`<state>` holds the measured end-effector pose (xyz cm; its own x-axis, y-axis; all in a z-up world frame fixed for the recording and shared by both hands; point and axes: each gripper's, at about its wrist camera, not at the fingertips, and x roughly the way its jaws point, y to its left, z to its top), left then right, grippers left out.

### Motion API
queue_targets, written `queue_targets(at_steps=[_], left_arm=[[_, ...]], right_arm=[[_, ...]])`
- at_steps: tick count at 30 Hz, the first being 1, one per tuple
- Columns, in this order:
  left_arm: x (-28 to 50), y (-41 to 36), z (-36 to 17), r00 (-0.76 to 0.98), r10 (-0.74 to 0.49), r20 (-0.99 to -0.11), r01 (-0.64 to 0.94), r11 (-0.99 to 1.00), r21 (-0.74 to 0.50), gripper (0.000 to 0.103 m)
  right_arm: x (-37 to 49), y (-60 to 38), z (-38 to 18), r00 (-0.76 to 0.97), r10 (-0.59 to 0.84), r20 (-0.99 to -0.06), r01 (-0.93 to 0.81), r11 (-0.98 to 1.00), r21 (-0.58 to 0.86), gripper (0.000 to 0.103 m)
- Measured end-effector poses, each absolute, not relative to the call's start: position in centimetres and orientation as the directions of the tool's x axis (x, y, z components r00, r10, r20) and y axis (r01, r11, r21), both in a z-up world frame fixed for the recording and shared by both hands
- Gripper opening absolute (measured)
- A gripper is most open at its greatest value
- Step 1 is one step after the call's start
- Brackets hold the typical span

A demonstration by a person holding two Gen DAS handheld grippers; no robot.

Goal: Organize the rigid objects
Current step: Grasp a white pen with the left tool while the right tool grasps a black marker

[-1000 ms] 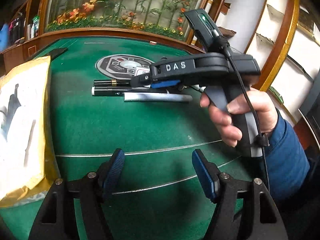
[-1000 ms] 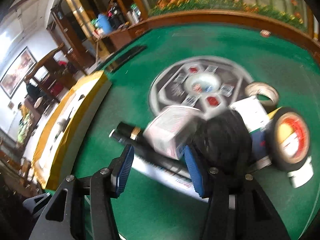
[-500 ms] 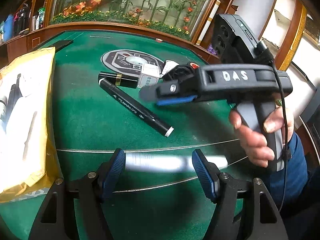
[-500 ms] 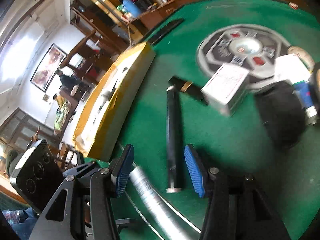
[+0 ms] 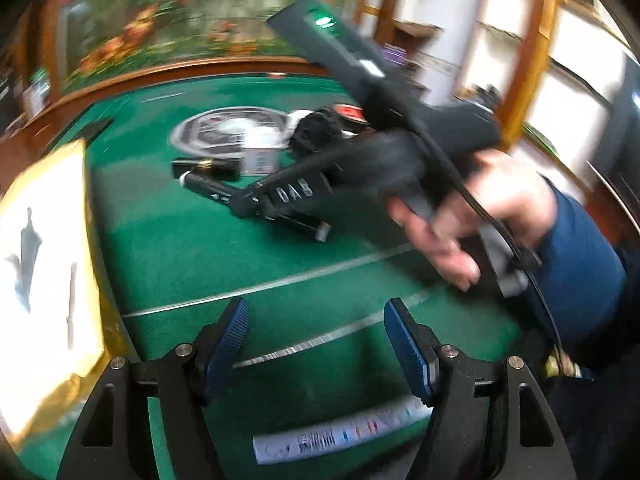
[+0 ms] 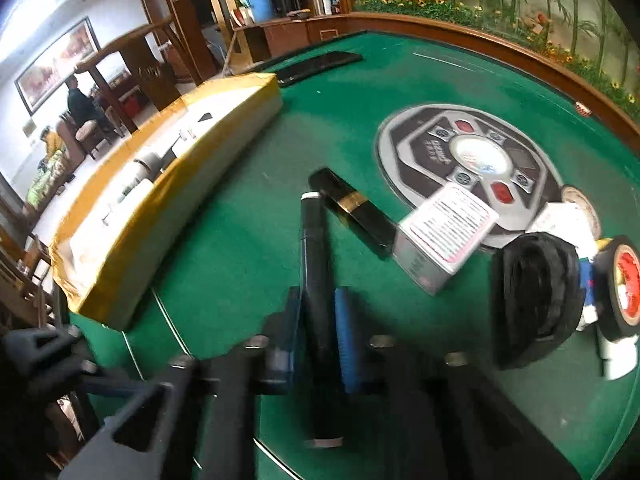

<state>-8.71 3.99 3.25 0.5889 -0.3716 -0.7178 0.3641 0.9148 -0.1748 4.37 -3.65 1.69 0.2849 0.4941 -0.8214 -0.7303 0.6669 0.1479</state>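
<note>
A long black marker (image 6: 314, 240) lies on the green table (image 6: 248, 264), and my right gripper (image 6: 320, 324) is shut on its near half, blue pads pressing both sides. From the left wrist view the same right gripper (image 5: 244, 206) reaches down onto the marker (image 5: 316, 230), held by a hand with a blue sleeve. My left gripper (image 5: 318, 344) hangs open over bare felt with nothing between its fingers. A silver-white tube (image 5: 340, 436) lies just below it, near the table's front edge.
A black tube with a gold band (image 6: 352, 208) lies beside the marker's far end. A white box (image 6: 444, 236), a black round object (image 6: 536, 300) and a tape roll (image 6: 624, 284) sit to the right. A yellow padded package (image 6: 168, 200) lies along the left.
The right gripper's jaws have shut on the black marker, which lay loose between them half a second ago. The silver tube now lies nearer, below the left fingers.
</note>
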Motion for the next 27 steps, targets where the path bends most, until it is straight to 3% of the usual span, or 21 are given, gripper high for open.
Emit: queue_targets(at_steps=[3, 7, 12, 16, 24, 27], left_arm=[[-10.2, 3.3, 4.7, 0.523, -0.421, -0.742, 0.514, 0.850, -0.120, 0.081], [-11.6, 1.8, 4.9, 0.453, -0.401, -0.796, 0.654, 0.756, -0.008, 0.082], [-11.7, 0.4, 3.3, 0.389, -0.325, -0.862, 0.715, 0.696, 0.060, 0.082], [-11.3, 0.2, 3.2, 0.420, -0.300, -0.857, 0.702, 0.705, 0.097, 0.082], [-8.6, 1.8, 1.8, 0.508, -0.194, -0.839, 0.521, 0.845, 0.120, 0.058], [-7.4, 2.8, 1.5, 0.517, -0.186, -0.836, 0.435, 0.898, 0.069, 0.042]], right_arm=[[5.4, -5.6, 1.6, 0.268, 0.519, -0.812, -0.683, 0.696, 0.221, 0.014], [5.6, -6.6, 2.2, 0.262, 0.559, -0.787, -0.664, 0.696, 0.273, 0.014], [5.7, -5.9, 2.1, 0.242, 0.574, -0.782, -0.655, 0.691, 0.305, 0.014], [5.8, -5.8, 2.0, 0.239, 0.569, -0.786, -0.647, 0.698, 0.308, 0.014], [6.3, -6.3, 1.6, 0.247, 0.557, -0.793, -0.623, 0.718, 0.311, 0.015], [6.5, -6.5, 1.5, 0.257, 0.546, -0.798, -0.609, 0.732, 0.305, 0.014]])
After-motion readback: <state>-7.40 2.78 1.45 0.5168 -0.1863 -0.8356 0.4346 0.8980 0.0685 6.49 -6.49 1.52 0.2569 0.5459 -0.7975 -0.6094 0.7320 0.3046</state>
